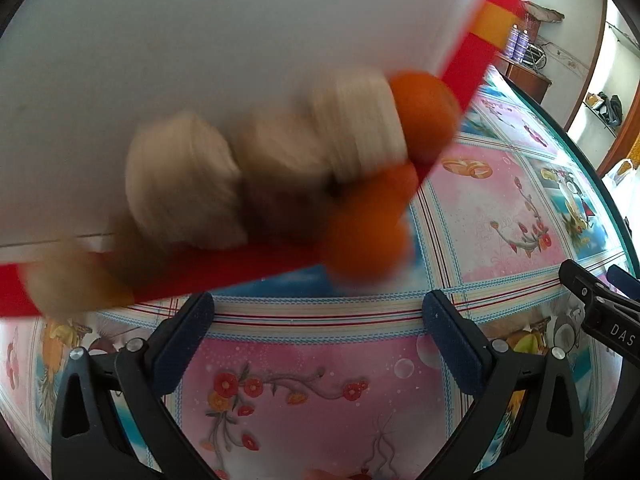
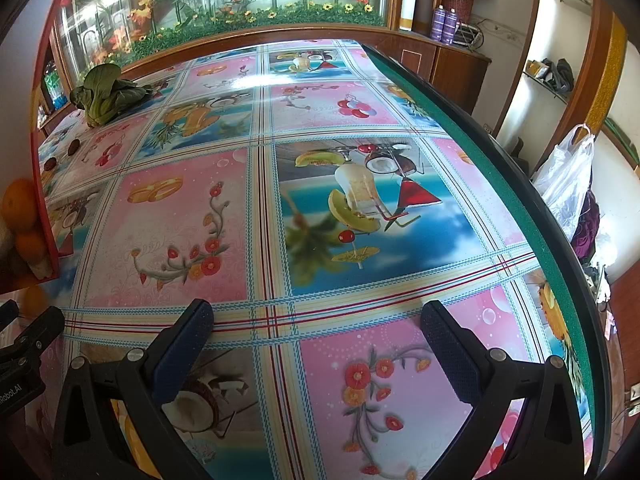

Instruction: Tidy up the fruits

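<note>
1. The table (image 2: 360, 92), under a glossy cloth printed with pink flower panels and blue fruit-and-drink panels, fills the ground beneath and ahead of both grippers; its green edge runs down the right of the right gripper's view.
2. A white tray (image 1: 200, 40) with a red rim is tilted and blurred, just ahead of and above the left gripper. In the right wrist view only a sliver of it shows, far to that gripper's left.
3. The left gripper (image 1: 318, 320) points steeply down at the cloth, its jaws spread wide with nothing between them; the blue pads are apart from the tray and the fruit.
4. The right gripper (image 2: 316, 326) is tilted the same way, jaws spread wide and empty over a pink flower panel. Each gripper's black frame shows at the edge of the other's view.
5. A bunch of leafy greens (image 2: 106, 94) lies well ahead of the right gripper and to its left, near the far edge of the table.
6. Pale, ribbed round fruits (image 1: 180, 188), too blurred to name, sit in the tray ahead of the left gripper.
7. Oranges (image 1: 424, 114) lie at the tray's right corner, ahead-right of the left gripper; the lowest one (image 1: 366, 240) is at the rim, whether inside or past it I cannot tell.
8. Two small dark round things (image 2: 73, 147) lie on the cloth near the greens.
</note>
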{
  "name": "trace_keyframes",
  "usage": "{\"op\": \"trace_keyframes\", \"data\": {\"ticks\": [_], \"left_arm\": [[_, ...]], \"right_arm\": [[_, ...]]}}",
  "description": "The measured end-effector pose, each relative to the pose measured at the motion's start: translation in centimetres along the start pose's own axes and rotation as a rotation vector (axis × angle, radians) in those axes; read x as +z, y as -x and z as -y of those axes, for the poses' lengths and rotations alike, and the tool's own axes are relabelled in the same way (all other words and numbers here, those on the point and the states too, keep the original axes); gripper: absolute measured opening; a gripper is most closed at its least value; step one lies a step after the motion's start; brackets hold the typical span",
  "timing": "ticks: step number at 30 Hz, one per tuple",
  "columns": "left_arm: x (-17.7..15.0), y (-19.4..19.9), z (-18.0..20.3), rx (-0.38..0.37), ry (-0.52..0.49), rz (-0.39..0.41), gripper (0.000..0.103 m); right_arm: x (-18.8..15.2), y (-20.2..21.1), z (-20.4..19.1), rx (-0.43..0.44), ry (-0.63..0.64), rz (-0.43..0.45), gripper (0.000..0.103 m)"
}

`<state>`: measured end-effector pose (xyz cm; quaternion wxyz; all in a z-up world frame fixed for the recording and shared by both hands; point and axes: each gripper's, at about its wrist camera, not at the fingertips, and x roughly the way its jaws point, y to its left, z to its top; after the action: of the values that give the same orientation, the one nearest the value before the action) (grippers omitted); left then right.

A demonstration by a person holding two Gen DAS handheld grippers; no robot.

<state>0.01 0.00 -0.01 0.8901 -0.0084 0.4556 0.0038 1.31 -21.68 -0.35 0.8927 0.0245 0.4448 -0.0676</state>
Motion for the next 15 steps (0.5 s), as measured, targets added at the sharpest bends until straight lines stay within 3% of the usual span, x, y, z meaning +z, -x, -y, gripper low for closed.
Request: {"op": "trace_keyframes", "data": {"ticks": [15], "left_arm": [[0.05, -0.04, -0.37, -0.001, 0.002, -0.001, 0.103]], "right_arm": [[0.04, 0.1, 0.02, 0.001, -0.001, -0.001, 0.103]]}}
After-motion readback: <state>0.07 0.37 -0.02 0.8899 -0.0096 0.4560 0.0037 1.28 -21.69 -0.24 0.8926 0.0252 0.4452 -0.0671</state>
